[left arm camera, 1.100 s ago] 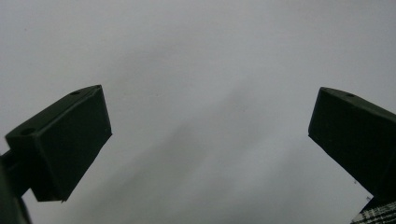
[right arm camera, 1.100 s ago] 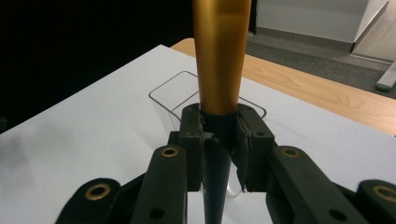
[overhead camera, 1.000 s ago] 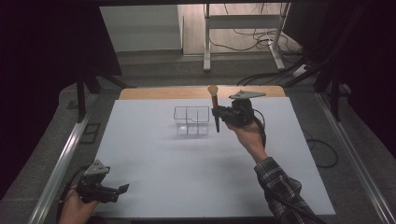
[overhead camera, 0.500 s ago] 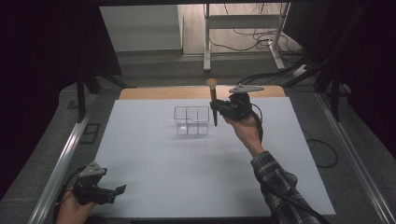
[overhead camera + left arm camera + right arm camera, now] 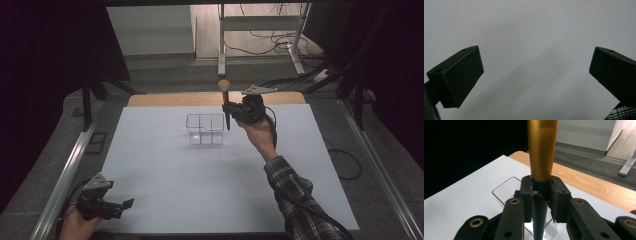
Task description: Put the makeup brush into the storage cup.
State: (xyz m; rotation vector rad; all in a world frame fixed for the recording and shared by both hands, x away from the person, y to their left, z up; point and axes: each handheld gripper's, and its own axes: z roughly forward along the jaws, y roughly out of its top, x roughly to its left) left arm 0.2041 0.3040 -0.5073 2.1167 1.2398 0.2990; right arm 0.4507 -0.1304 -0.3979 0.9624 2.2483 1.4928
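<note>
I hold a brush upright over a clear box at the far side of the table.

The table [image 5: 165, 200] carries a white sheet, with a strip of bare wood along its far edge. My right arm, in a plaid sleeve [image 5: 295, 200], reaches across it from the near right. The clear box [image 5: 205, 129], split into compartments, stands on the sheet toward the far middle. My right claw [image 5: 231, 111] hovers just beside the box's right end, clamped on the dark handle of a brush [image 5: 225, 102] that stands upright, gold collar and tan bristles on top, lower tip pointing down by the box. My left claw [image 5: 121, 206] rests at the near left corner, well apart from the box, its jaws spread wide with nothing between them.
</note>
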